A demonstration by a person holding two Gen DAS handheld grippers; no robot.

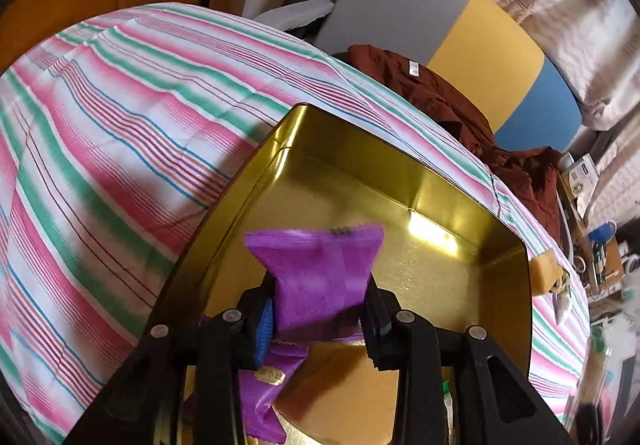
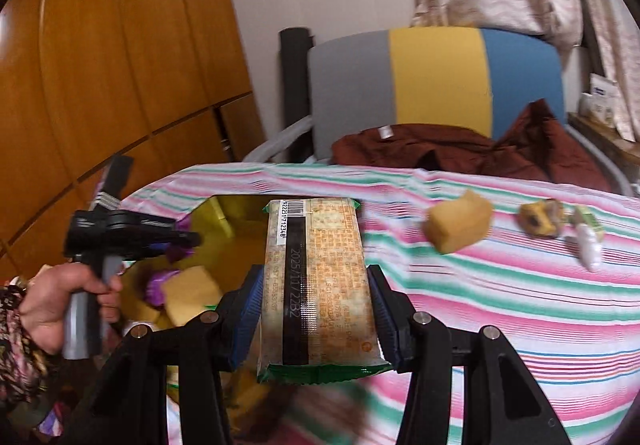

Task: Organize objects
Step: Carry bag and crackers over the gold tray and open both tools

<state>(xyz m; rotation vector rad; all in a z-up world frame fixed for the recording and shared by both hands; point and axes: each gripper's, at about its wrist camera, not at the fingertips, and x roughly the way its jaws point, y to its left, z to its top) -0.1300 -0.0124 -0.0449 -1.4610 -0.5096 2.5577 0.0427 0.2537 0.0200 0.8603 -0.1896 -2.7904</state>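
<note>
Closest to my left camera, the left gripper (image 1: 320, 309) has its fingers (image 1: 264, 325) clamped on a purple snack packet (image 1: 320, 277), which I hold above the open gold tin (image 1: 508, 261). Below it, inside the tin, lies another purple packet (image 1: 264, 397) beside a tan, foil-like packet (image 1: 340, 397). The tin sits on the counter, on a striped pink, green and white cloth (image 1: 100, 149).

On my right camera, the right gripper (image 2: 316, 309) has its fingers (image 2: 248, 305) closed on a long beige biscuit pack (image 2: 320, 277) with green ends and a black date strip, held lengthwise above the cloth (image 2: 500, 285), just right of the tin (image 2: 236, 229). In this view the left gripper (image 2: 188, 239) reaches over the tin, with the person's hand (image 2: 60, 305) on its handle. On the cloth to the right lie a yellow cake-like snack (image 2: 460, 227), then a darker yellow-brown snack (image 2: 542, 219) and a small white and green item (image 2: 586, 237), too blurred for me to name. Beyond the counter, brown clothing (image 2: 460, 149) lies against a grey, yellow and blue chair back (image 2: 436, 77).
</note>
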